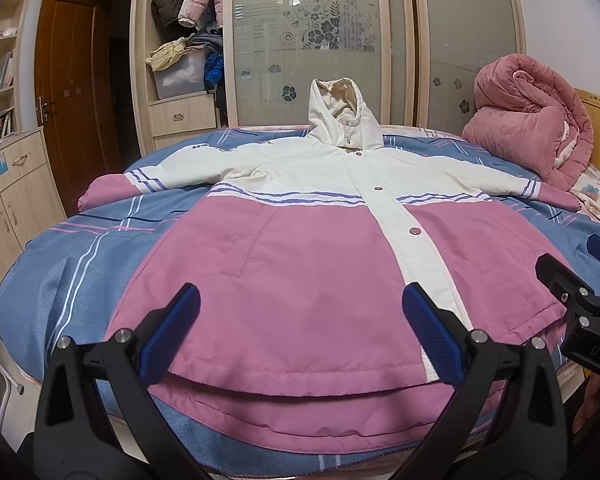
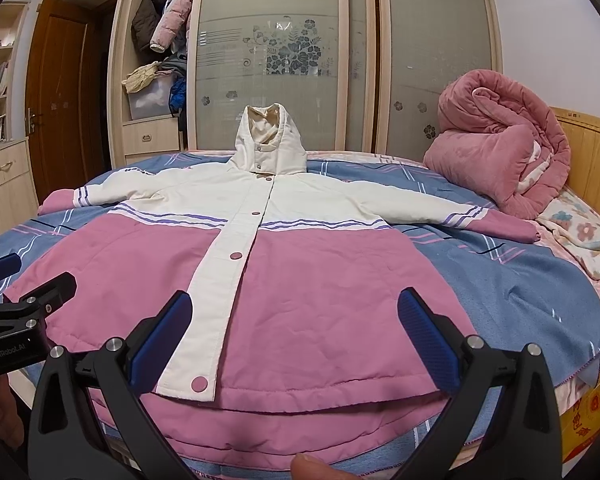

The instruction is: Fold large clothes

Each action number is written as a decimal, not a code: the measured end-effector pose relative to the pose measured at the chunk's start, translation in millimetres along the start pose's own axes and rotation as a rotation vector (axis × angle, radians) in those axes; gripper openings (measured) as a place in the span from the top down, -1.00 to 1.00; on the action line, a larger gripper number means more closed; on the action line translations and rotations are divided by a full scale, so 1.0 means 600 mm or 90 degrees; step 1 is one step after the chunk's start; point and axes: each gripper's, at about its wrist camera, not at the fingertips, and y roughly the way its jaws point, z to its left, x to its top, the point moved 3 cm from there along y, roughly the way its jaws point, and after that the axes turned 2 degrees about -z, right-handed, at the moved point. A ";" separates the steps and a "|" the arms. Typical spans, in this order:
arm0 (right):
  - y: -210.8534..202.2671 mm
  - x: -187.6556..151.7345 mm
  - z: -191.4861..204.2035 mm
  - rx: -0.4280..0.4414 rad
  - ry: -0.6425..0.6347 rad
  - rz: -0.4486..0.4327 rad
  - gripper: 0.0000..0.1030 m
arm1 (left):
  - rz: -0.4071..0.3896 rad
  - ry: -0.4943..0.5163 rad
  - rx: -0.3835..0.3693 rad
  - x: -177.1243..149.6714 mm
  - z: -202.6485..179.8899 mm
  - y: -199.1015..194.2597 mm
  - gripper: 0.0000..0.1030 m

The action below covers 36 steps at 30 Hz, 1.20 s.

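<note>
1. Jacket [image 1: 300, 272], pink below and cream above with purple stripes across the chest, lies flat and face up on the blue striped bedspread [image 1: 60, 264]; its snap placket is closed and both sleeves are spread outward.
2. Its hood [image 1: 343, 120] stands upright at the far end of the jacket, toward the wardrobe's frosted sliding doors [image 1: 311, 40].
3. Its hem is the nearest part, hanging slightly over the near edge of the bed, with a second pink layer showing beneath the top one.
4. Left gripper [image 1: 300, 332] hovers just above the hem, on the jacket's left half as seen from the hem; its blue-padded jaws are spread wide and hold nothing.
5. Right gripper [image 2: 296, 336] hovers above the hem over the jacket's right half, beside the bottom snap; its jaws are likewise wide apart and empty.
6. Each gripper appears at the edge of the other's view, so the two sit side by side along the hem without touching.
7. A rolled pink quilt [image 2: 499, 144] rests beyond the jacket's right sleeve, against the wooden headboard [image 2: 591, 152].
8. A floral sheet [image 2: 579, 236] lies near that sleeve's pink cuff, below the quilt.
9. A brown door [image 1: 68, 92] and shelves stand beyond the left sleeve.
10. A fingertip [image 2: 311, 466] shows at the bottom of the right wrist view, under the hem.
</note>
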 end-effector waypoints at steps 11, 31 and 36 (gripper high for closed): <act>0.000 0.000 -0.001 -0.001 -0.001 0.000 -0.97 | 0.000 0.003 -0.001 -0.001 -0.003 -0.001 -0.96; -0.005 0.003 -0.016 -0.014 0.000 0.000 -0.97 | -0.001 0.007 -0.005 -0.002 -0.011 -0.002 -0.96; -0.004 0.003 -0.018 -0.015 0.001 0.000 -0.97 | -0.001 0.007 -0.005 -0.003 -0.010 -0.002 -0.96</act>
